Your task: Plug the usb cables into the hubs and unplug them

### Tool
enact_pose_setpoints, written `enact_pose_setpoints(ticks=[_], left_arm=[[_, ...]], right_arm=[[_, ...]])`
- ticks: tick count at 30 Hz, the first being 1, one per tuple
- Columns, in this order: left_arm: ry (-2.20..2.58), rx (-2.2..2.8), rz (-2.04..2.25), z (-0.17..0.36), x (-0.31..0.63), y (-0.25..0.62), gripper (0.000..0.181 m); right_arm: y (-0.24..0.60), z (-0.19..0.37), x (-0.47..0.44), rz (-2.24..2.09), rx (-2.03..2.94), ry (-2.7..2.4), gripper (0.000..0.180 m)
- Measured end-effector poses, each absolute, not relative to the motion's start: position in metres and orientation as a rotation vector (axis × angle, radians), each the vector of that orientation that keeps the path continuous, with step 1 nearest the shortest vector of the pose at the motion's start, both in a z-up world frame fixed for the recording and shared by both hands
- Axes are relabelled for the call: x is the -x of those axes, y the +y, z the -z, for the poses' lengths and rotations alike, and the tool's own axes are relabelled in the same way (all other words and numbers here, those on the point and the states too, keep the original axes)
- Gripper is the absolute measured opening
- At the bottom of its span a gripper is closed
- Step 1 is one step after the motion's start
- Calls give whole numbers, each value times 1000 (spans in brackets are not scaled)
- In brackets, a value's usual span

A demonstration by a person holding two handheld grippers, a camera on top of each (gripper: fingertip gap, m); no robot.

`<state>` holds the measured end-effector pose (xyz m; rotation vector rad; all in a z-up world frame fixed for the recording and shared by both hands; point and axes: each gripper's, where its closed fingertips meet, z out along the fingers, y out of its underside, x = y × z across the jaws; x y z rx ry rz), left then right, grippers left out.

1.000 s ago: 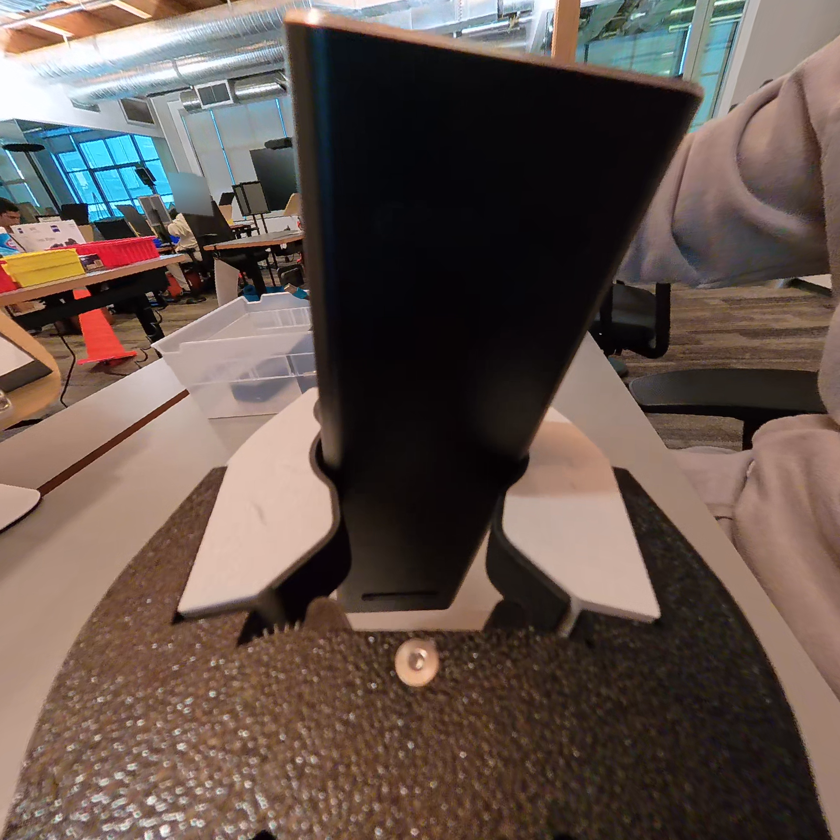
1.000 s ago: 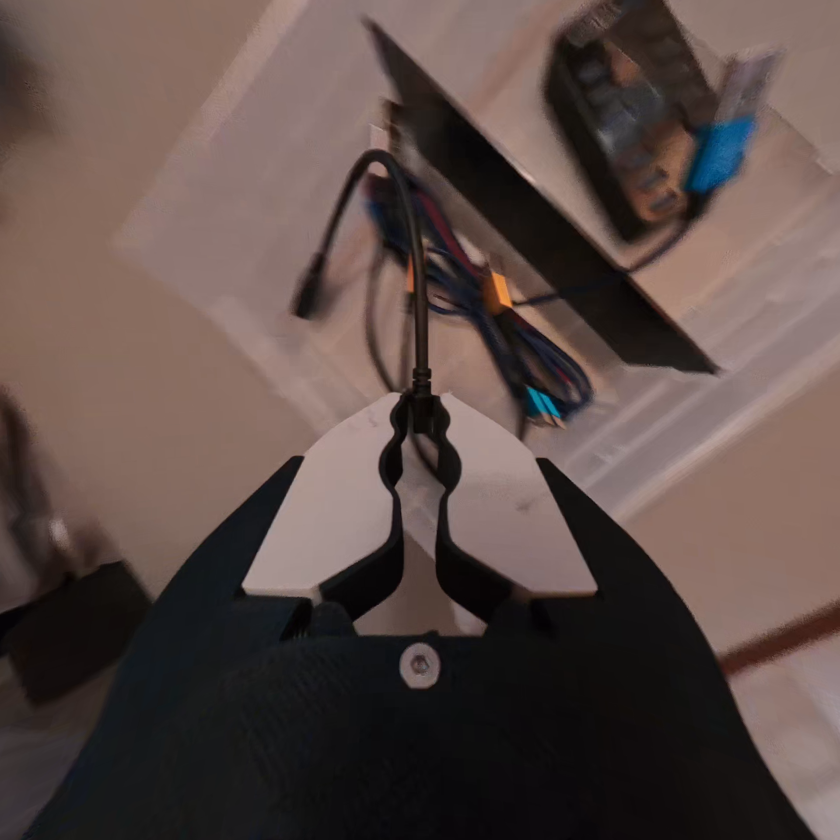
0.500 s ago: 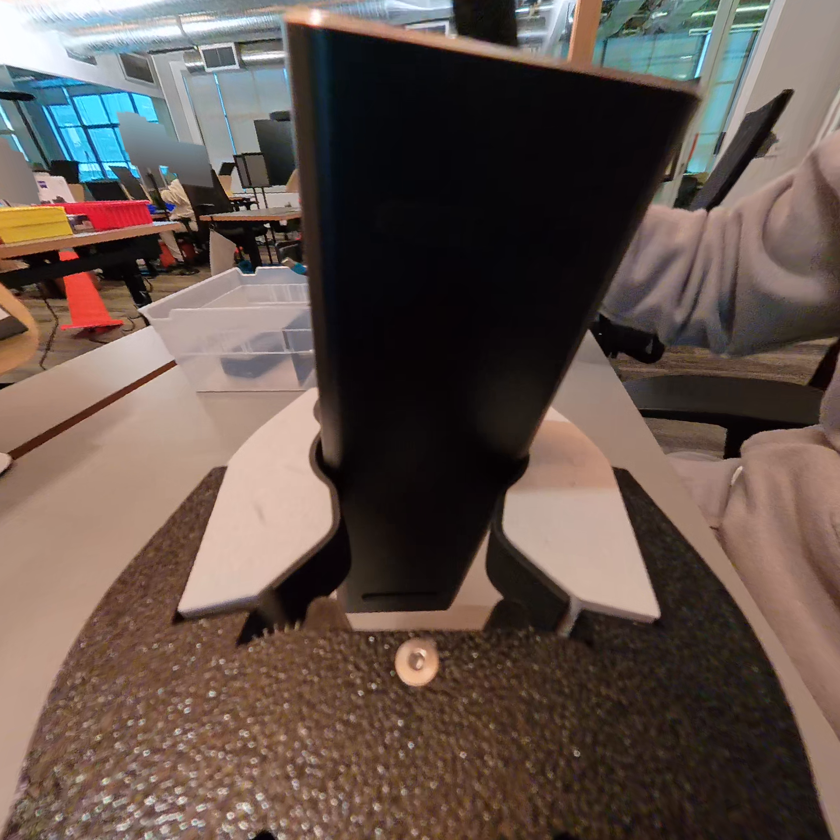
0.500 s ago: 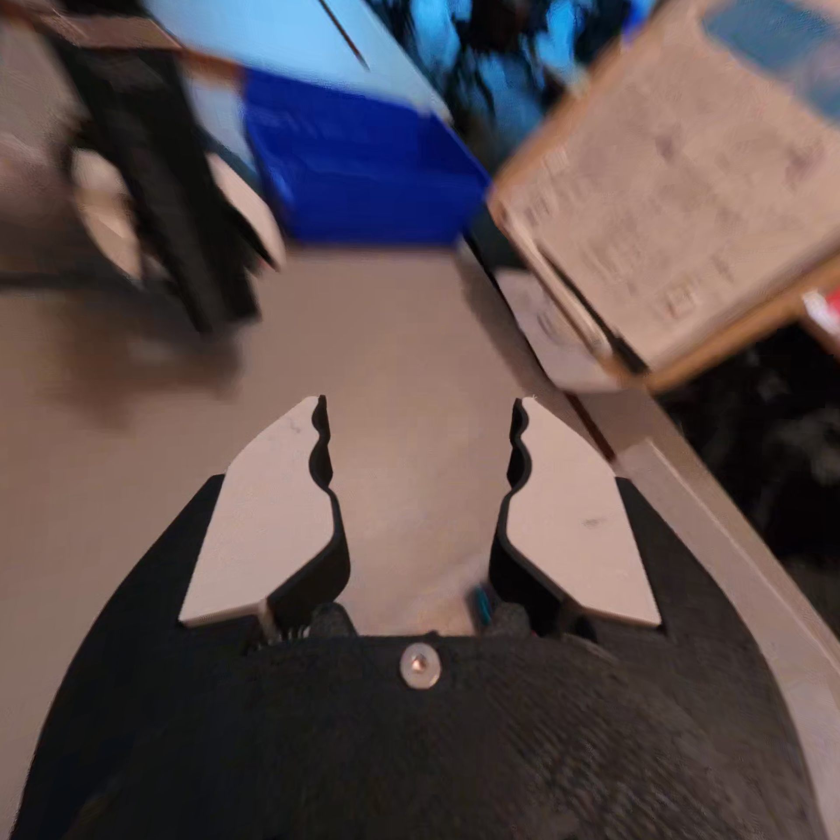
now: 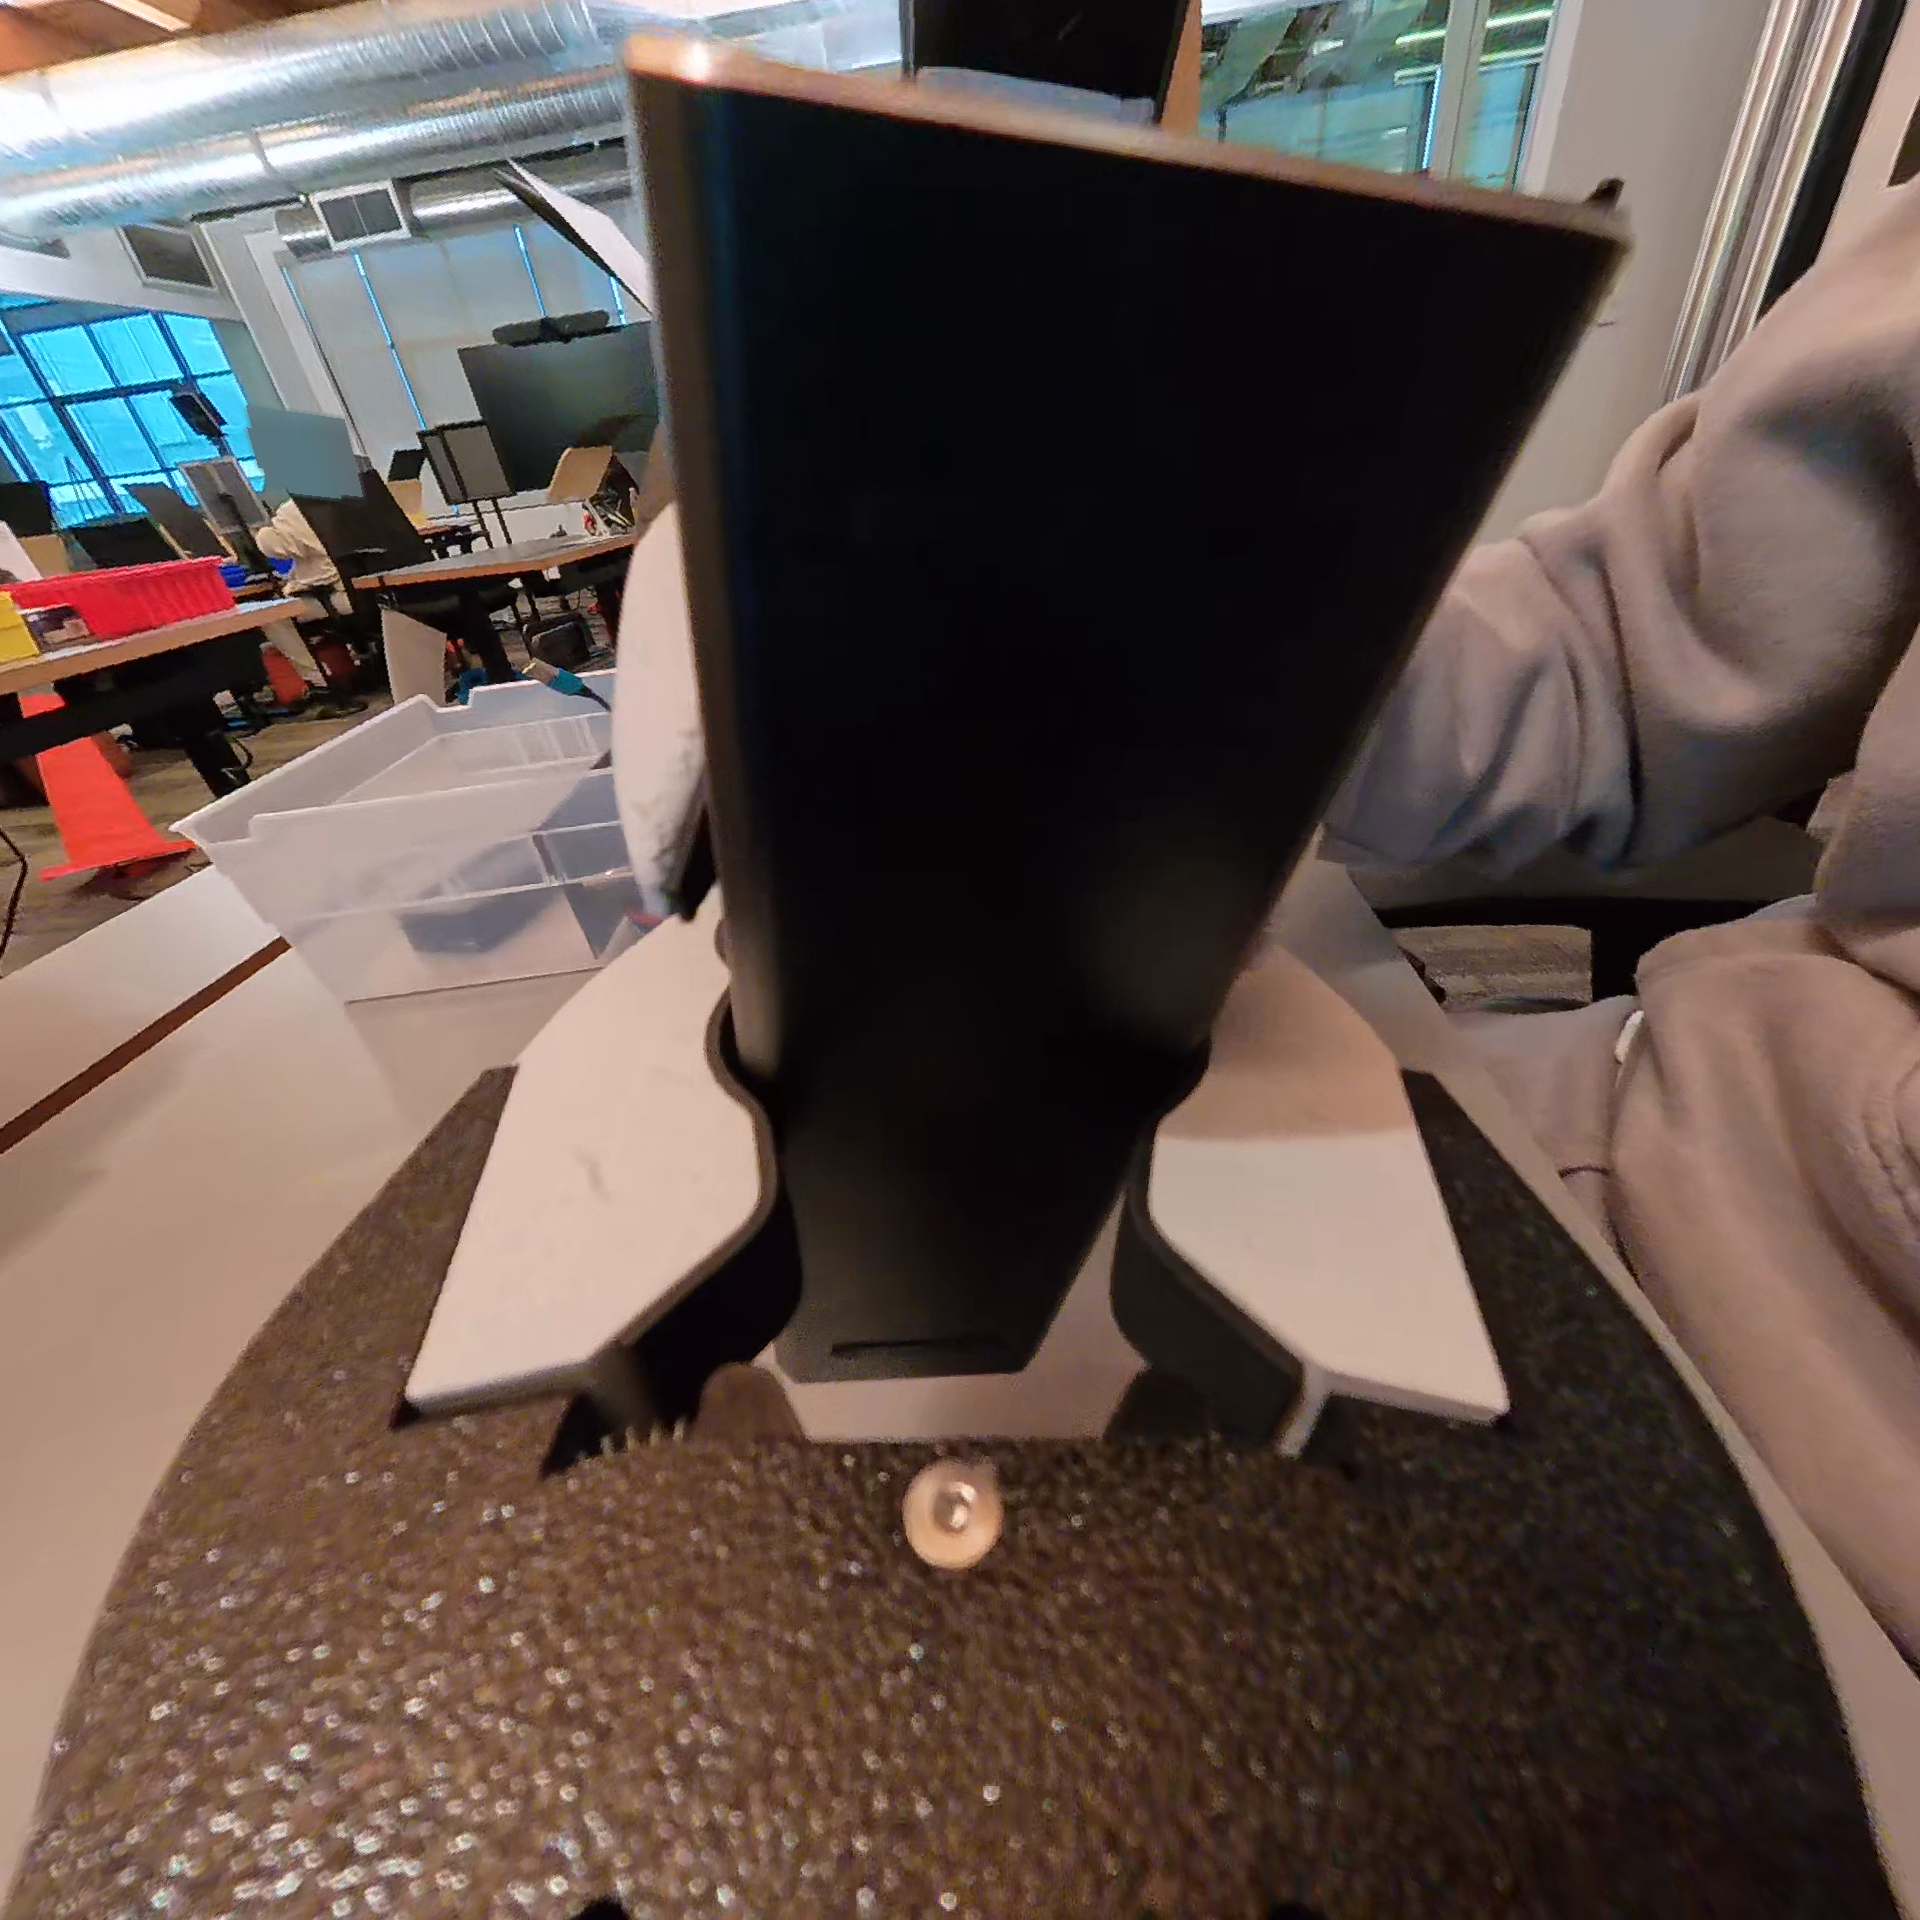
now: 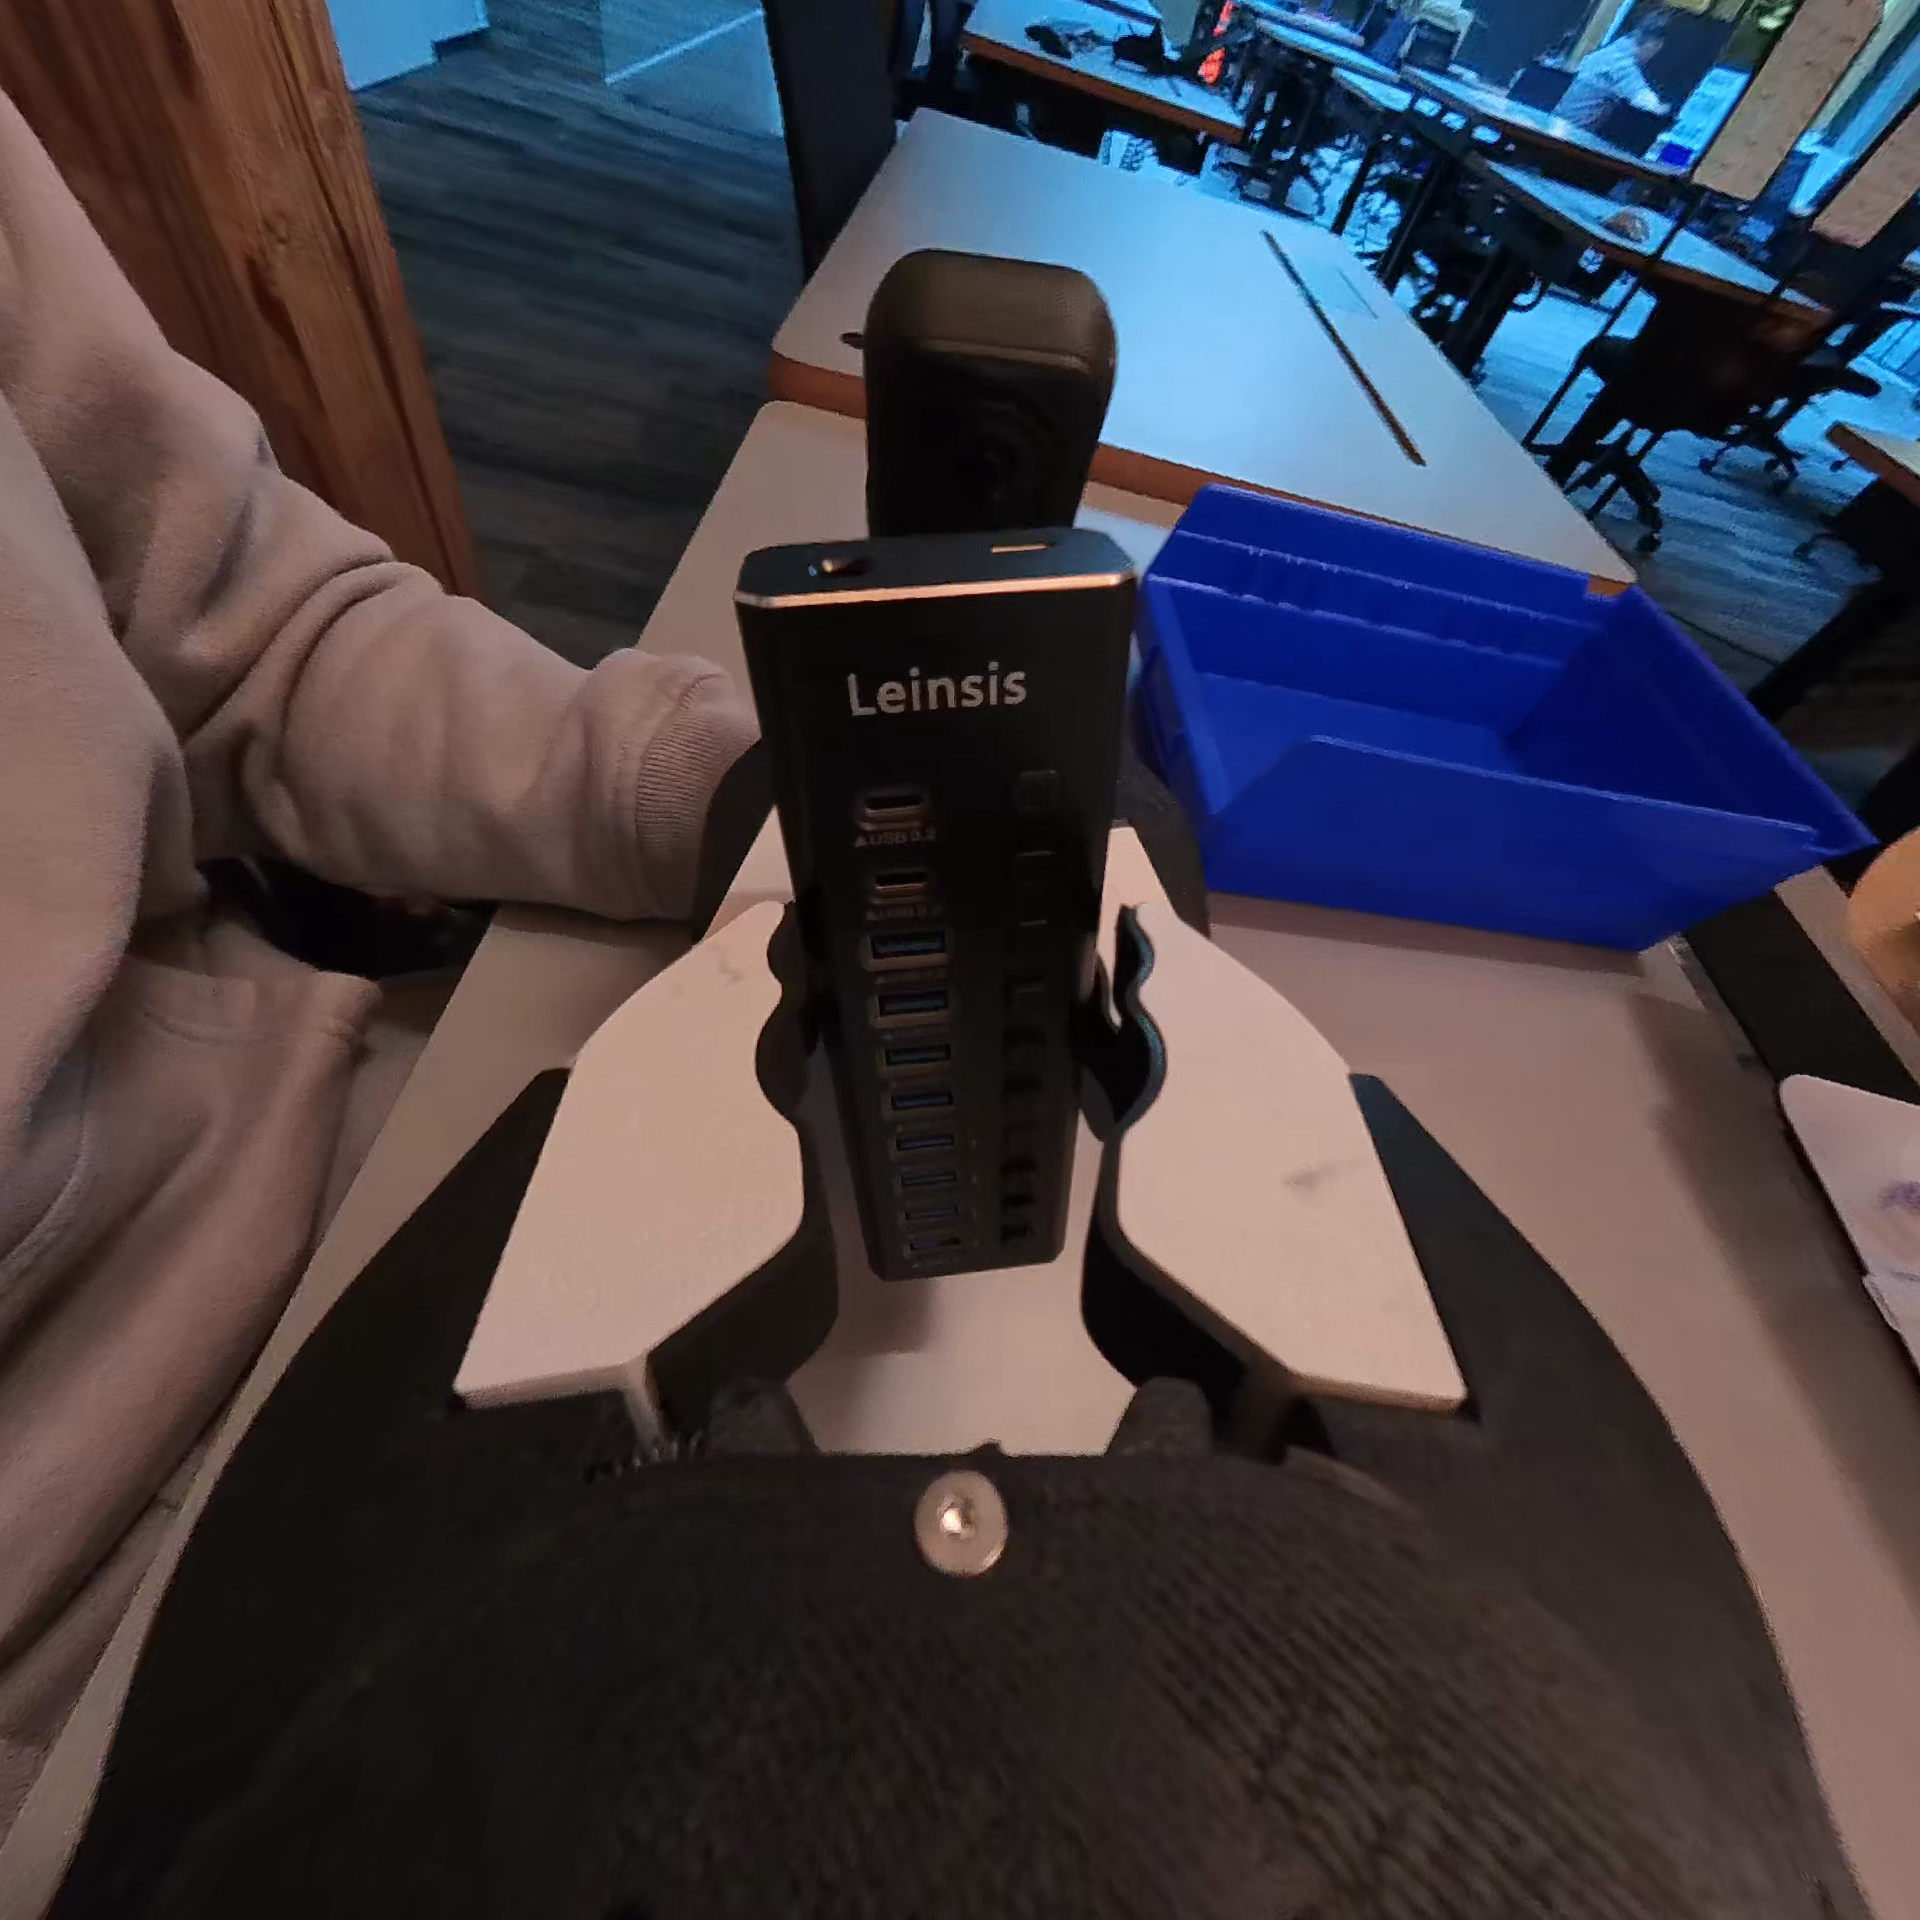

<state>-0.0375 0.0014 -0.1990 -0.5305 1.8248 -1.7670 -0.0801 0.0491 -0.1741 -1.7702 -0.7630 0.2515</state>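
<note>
Black aluminium fills our nearest view: we are clamping the left gripper (image 5: 961, 1049) on the USB hub (image 5: 1039, 623), holding it upright with its plain back toward that camera. From the right wrist view we are looking at its port face. The right gripper (image 6: 956, 925) is straddling the hub's lower half with one finger touching its side. We cannot tell whether that gripper is squeezing or merely bracketing it. No cable is sitting in any port we can see.

Just beyond, on the left gripper's side, a clear plastic bin (image 5: 416, 831) is resting on the pale table (image 5: 156, 1143). It is holding something dark, and a blue-tipped cable end (image 5: 556, 681) is poking up at its far rim. On the other side a blue divided bin (image 6: 1455, 831) is sitting near the table's edge.

A grey sleeve (image 6: 416, 727) is reaching in beside the hub. Farther off, we are seeing office desks, a red bin (image 5: 125, 597), an orange cone (image 5: 88, 800) and silver ducts (image 5: 312, 114) overhead.
</note>
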Motion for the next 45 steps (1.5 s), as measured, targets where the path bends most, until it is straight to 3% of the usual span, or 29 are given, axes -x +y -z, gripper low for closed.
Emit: enact_pose_setpoints(ticks=[15,18,22,28,35,40,45], left_arm=[[1779,524,1660,203,30,7,75],[1662,580,1654,192,24,21,85],[1550,702,1616,187,17,50,91],[1488,728,1650,181,19,64,86],[1527,729,1649,185,16,57,83],[1532,741,1669,186,14,57,81],[1533,759,1660,190,15,61,80]], right_arm=[[49,184,74,-23,1880,-859,55],[44,170,55,34,1876,-811,55],[22,130,-11,298,1893,-737,55],[-44,91,-184,861,2181,-629,55],[-63,156,-301,755,2525,-626,55],[-9,193,-317,547,2575,-620,55],[-9,243,-327,407,2728,-669,55]])
